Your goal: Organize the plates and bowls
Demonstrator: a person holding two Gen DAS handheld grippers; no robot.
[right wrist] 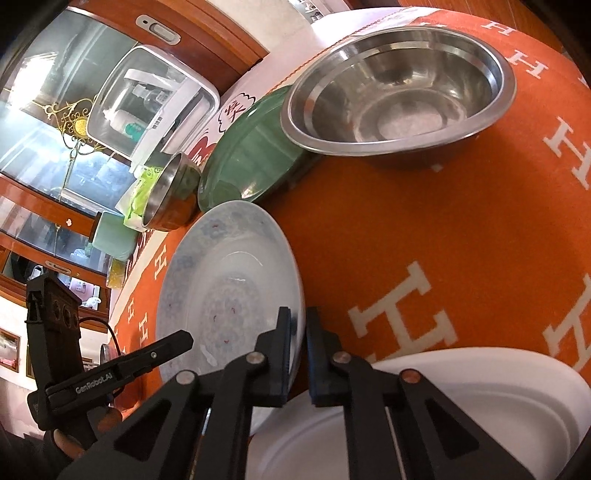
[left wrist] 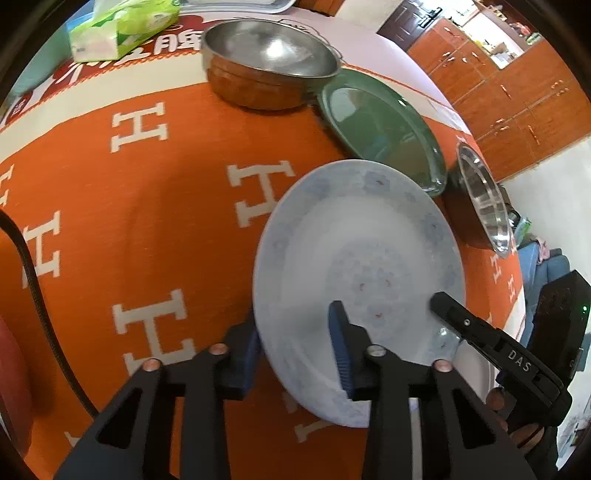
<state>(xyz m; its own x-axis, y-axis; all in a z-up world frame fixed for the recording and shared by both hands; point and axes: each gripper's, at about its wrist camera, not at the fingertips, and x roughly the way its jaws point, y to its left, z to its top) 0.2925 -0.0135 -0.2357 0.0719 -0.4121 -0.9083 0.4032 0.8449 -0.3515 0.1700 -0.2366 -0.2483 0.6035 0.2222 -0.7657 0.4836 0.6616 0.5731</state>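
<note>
A white plate with a faint blue pattern (left wrist: 362, 251) (right wrist: 229, 273) sits tilted over the orange cloth, and both grippers grip it. My left gripper (left wrist: 295, 317) has the plate's near rim between its blue pads, one pad outside and one inside. My right gripper (right wrist: 298, 312) is shut on the opposite rim. Under that side lies a plain white plate (right wrist: 461, 406). Further back are a green plate (left wrist: 380, 136) (right wrist: 251, 155), a small steel bowl with a brown outside (left wrist: 269, 51) (right wrist: 170, 195), and a large steel bowl (left wrist: 484, 199) (right wrist: 399, 92).
The orange tablecloth with white H letters (left wrist: 147, 184) covers the table. A green tissue pack (left wrist: 122, 26) and a steel tray (left wrist: 236, 3) lie at the far edge. A black cable (left wrist: 33, 280) runs along the left. A white appliance (right wrist: 147, 99) stands beyond the table.
</note>
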